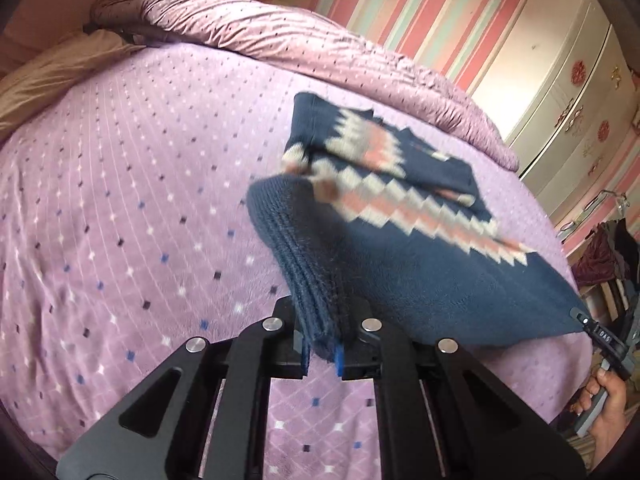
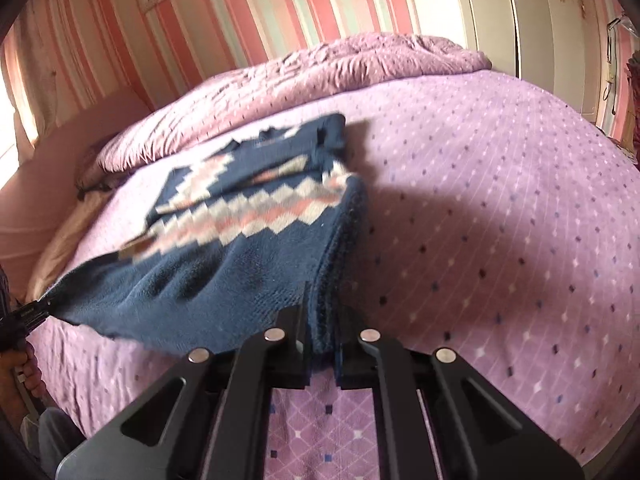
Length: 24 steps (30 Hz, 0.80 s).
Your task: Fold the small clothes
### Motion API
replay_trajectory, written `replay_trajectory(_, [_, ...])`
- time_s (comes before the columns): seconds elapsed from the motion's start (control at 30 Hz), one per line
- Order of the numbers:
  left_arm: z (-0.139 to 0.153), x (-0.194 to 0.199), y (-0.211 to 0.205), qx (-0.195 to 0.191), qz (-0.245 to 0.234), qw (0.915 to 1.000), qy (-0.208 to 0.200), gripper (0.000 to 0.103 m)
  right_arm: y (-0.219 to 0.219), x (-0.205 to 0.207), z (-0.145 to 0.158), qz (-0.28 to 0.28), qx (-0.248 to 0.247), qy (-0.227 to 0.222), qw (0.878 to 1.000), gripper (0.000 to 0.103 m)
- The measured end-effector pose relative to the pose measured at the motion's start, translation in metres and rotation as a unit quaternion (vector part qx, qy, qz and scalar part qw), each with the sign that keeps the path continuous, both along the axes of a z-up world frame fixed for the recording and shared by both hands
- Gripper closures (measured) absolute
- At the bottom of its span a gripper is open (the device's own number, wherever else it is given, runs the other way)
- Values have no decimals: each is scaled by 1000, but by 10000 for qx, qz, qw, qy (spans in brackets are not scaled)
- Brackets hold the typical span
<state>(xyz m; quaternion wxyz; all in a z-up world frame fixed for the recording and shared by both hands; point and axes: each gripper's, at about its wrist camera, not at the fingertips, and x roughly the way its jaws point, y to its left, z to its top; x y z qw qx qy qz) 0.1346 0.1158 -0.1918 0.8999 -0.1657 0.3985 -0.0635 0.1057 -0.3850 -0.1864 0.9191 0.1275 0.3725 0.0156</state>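
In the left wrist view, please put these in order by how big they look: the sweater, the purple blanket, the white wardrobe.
1. purple blanket
2. sweater
3. white wardrobe, though it stands farther away, so its true size is unsure.

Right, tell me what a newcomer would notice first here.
First the navy sweater with its pink-and-white diamond band, lifted off the purple bedspread at its near edge. The left gripper and right gripper each pinch one bottom corner. Behind, pink striped wallpaper and a white wardrobe stand out.

Motion blurs the sweater's (image 1: 400,200) diamond pattern in both views.
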Motion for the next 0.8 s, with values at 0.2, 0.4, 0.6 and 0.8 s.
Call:
replay_trajectory(0.2, [-35, -6, 8, 46, 163, 9984, 544, 97, -5, -7, -25, 134, -66, 402, 9991, 97])
replay_trajectory(0.4, [-63, -12, -3, 645, 74, 9966, 516, 96, 3, -13, -56, 108, -63, 605, 9981, 97])
replay_trajectory(0.6, [-28, -1, -20, 1202, -28, 9927, -122, 96, 10, 0, -23, 232, -348, 179, 9990, 97])
replay_trajectory(0.8, [-8, 13, -18, 1117, 205, 9930, -340, 96, 4, 12, -8, 172, -197, -14, 9997, 97])
